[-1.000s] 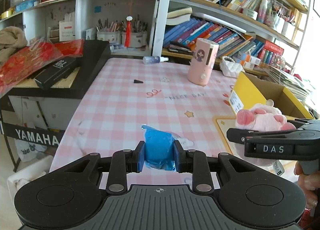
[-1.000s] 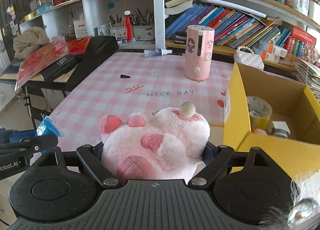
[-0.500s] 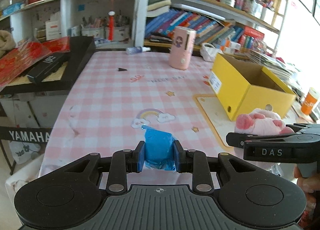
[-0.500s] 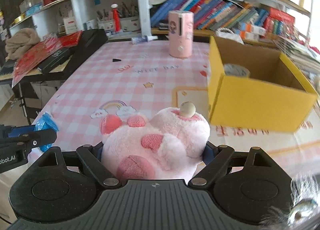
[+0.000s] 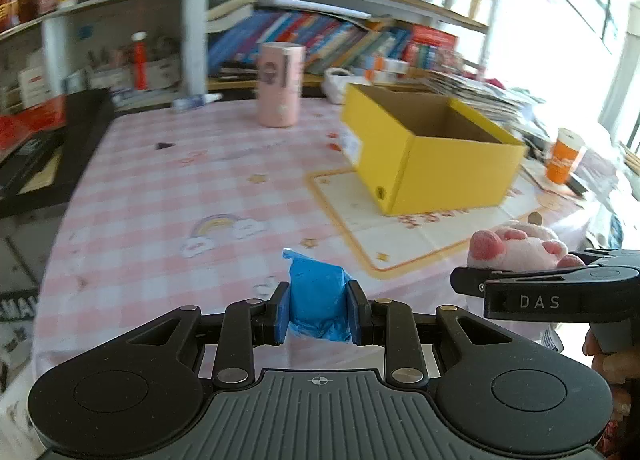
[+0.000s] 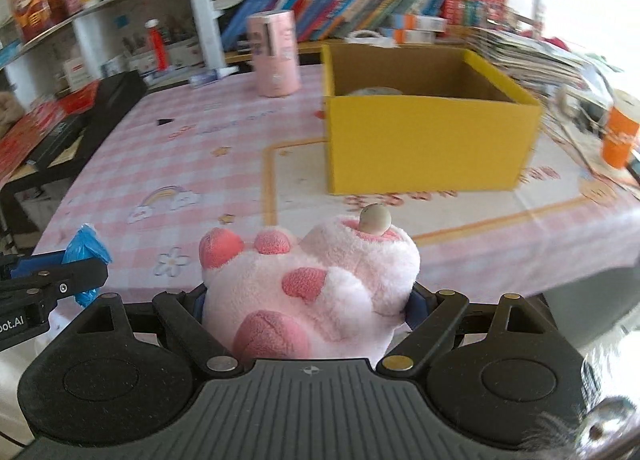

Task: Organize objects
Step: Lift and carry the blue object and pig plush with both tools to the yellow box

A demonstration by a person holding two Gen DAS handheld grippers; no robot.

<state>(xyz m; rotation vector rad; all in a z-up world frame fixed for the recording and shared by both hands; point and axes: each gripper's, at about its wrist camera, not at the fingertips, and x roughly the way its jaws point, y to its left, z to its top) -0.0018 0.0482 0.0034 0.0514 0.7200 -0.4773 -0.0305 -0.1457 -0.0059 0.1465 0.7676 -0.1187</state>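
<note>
Pinching a crumpled blue packet between narrowly spaced pads, your left tool hovers over the near edge of the worktop. Your right tool is spread wide and clamps one pink plush paw, whose single beige bead points toward the far side. One yellow box sits open at the far right, one pink cylinder stands just left of it, and one orange cup stands at the far right edge.
</note>
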